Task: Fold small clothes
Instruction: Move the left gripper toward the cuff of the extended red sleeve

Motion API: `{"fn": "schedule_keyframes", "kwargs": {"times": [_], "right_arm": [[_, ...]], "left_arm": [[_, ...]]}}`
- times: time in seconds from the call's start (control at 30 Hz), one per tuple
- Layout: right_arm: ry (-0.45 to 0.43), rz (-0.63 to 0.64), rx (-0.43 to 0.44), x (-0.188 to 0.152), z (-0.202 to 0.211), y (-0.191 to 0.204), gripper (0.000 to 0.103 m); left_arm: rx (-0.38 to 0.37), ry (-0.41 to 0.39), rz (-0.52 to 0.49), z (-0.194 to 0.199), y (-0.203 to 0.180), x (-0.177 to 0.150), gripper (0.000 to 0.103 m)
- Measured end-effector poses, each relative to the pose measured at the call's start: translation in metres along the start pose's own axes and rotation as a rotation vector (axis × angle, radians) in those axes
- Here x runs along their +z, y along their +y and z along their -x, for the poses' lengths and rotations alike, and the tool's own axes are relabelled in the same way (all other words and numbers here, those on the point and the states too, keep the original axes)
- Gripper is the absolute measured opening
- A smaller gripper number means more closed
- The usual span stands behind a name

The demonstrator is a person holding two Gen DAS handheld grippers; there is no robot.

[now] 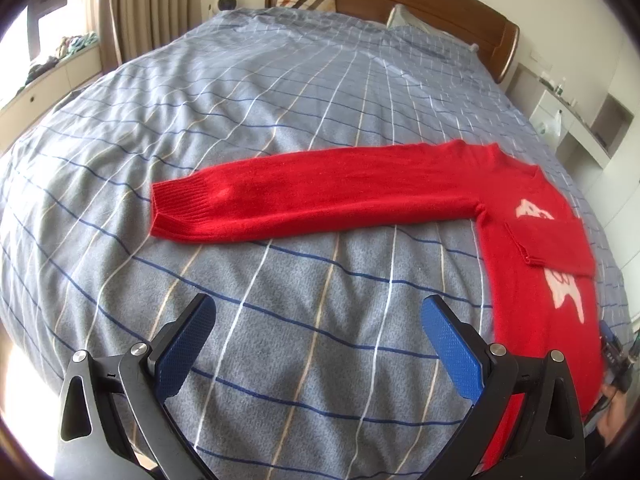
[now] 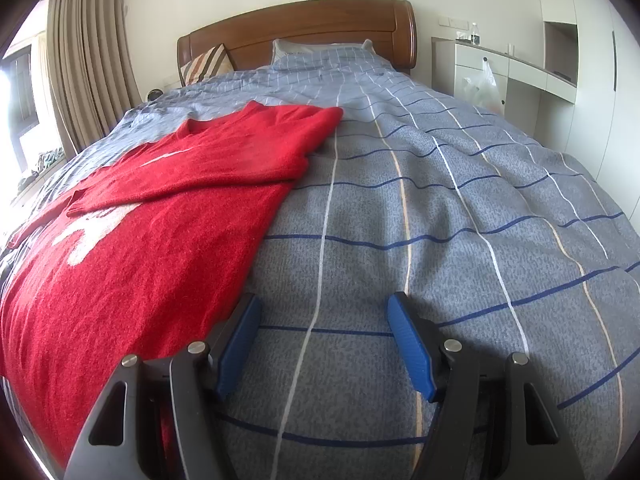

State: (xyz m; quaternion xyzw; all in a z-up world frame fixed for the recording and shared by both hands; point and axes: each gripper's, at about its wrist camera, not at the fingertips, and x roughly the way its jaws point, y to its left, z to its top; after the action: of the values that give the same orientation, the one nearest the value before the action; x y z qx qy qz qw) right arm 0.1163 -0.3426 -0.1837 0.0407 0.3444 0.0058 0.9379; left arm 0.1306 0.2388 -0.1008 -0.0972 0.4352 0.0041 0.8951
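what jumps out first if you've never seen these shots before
The bright red sweater lying flat on the blue-grey checked bedspread, one sleeve stretched straight out sideways and the other folded across its white-patterned chest. Then the blue-padded fingers of both grippers, spread open and empty over the cover.

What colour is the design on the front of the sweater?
White, on the red sweater; clearest in the right wrist view.
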Motion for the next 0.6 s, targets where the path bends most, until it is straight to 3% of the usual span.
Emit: {"fn": "schedule_keyframes", "kwargs": {"times": [0.6], "right_arm": [[0.000, 0.000, 0.000, 0.000, 0.000, 0.000, 0.066]], "left_arm": [[0.032, 0.054, 0.055, -0.008, 0.031, 0.015, 0.103]]}}
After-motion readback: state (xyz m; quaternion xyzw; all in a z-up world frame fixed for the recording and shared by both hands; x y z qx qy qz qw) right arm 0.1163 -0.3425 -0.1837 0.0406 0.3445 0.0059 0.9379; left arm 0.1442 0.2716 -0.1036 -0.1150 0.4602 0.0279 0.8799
